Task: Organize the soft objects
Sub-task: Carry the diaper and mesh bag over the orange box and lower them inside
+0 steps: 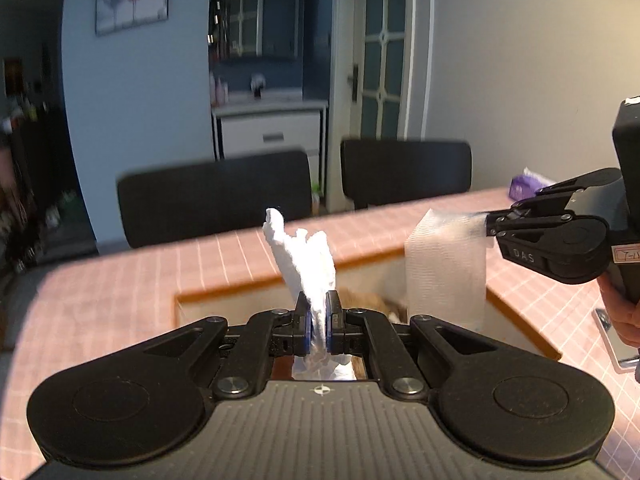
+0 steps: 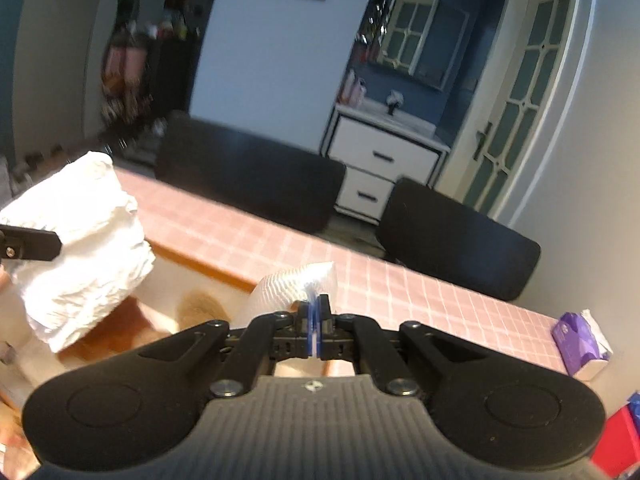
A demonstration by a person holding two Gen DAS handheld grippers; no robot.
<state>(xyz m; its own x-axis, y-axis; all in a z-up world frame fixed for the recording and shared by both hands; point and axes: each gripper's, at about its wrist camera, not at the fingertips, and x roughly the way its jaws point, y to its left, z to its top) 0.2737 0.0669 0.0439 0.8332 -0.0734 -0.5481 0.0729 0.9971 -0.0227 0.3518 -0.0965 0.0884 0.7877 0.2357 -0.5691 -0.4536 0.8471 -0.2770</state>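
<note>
My left gripper (image 1: pixel 319 322) is shut on a crumpled white cloth (image 1: pixel 306 268) that sticks up between its pads, held above an open wooden box (image 1: pixel 224 294). The same cloth shows as a big white bundle in the right wrist view (image 2: pixel 84 248). My right gripper (image 2: pixel 316 330) is shut on the edge of a white mesh fabric piece (image 2: pixel 294 284). In the left wrist view the right gripper (image 1: pixel 490 226) holds that mesh piece (image 1: pixel 446 268) hanging over the box's right side.
The box sits on a pink checked tablecloth (image 1: pixel 120 292). Brownish soft items (image 2: pixel 200 306) lie inside the box. A purple tissue pack (image 2: pixel 578 340) lies at the table's right, a red object (image 2: pixel 616 440) near it. Two black chairs (image 1: pixel 216 196) stand behind the table.
</note>
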